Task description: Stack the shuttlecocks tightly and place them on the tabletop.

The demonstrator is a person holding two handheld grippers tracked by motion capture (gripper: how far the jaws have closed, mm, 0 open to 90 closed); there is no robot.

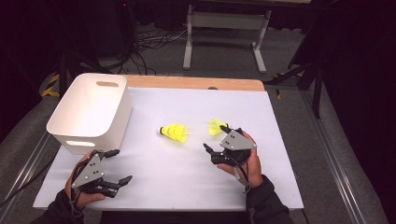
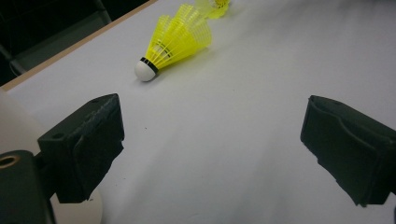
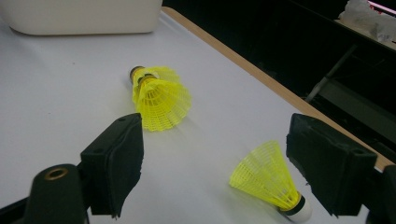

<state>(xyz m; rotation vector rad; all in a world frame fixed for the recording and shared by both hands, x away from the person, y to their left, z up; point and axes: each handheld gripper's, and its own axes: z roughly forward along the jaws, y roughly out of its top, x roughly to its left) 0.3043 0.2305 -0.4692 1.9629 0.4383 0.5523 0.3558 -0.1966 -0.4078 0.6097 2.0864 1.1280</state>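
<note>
1. The work appears to be gathering yellow shuttlecocks into the white bin (image 1: pixel 91 112), which sits at the upper left of the worktop (image 1: pixel 187 177); as far as the high view shows, nothing yellow lies inside it yet.
2. One shuttlecock (image 1: pixel 174 132) lies on its side near the middle of the frame, well apart from the bin.
3. A second shuttlecock (image 3: pixel 273 182) lies just right of centre, and the right tool (image 1: pixel 215 137) has its jaws spread wide on either side of it (cork end toward the lower right in the right gripper view), not yet touching.
4. The left tool (image 1: pixel 118 165) hangs at the lower left, near the bin's front corner, jaws released and holding nothing; the left gripper view looks toward the middle shuttlecock (image 2: pixel 175 42).
5. Judged from this, the task is at its start: both shuttlecocks are left to grasp, carry and drop in.
</note>
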